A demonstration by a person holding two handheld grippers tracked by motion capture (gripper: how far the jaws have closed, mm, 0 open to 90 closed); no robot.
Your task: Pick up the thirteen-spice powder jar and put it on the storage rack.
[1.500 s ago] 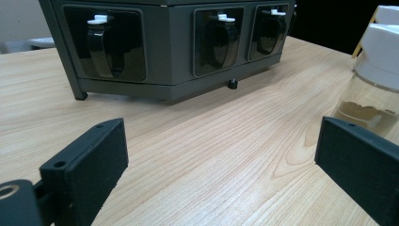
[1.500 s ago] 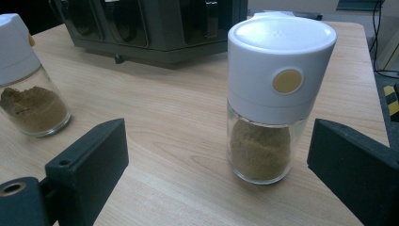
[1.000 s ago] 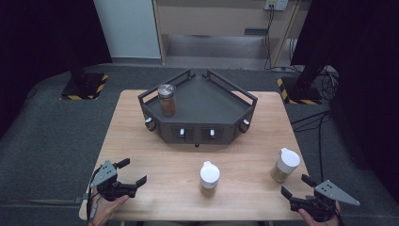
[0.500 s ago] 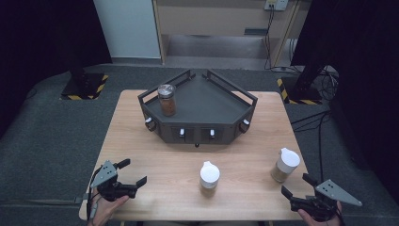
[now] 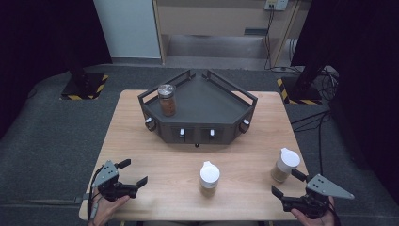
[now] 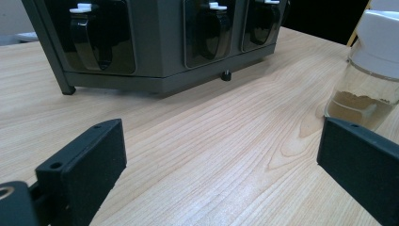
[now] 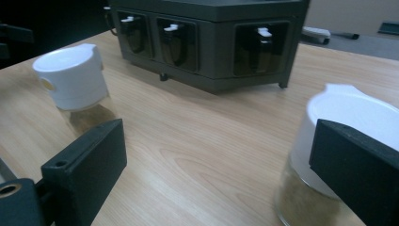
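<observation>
Near edge: left gripper (image 5: 126,175) and right gripper (image 5: 287,184), jaws spread, both empty. Just beyond the right gripper: white-capped spice jar (image 5: 283,165); a second spice jar (image 5: 209,175) stands mid-table. Far: dark corner rack (image 5: 200,123) bearing a brown jar (image 5: 167,100). Risk: an off-centre approach could tip the tall jar over. Surface: pale wooden table (image 5: 141,141); grey carpeted floor (image 5: 42,136) around it.
</observation>
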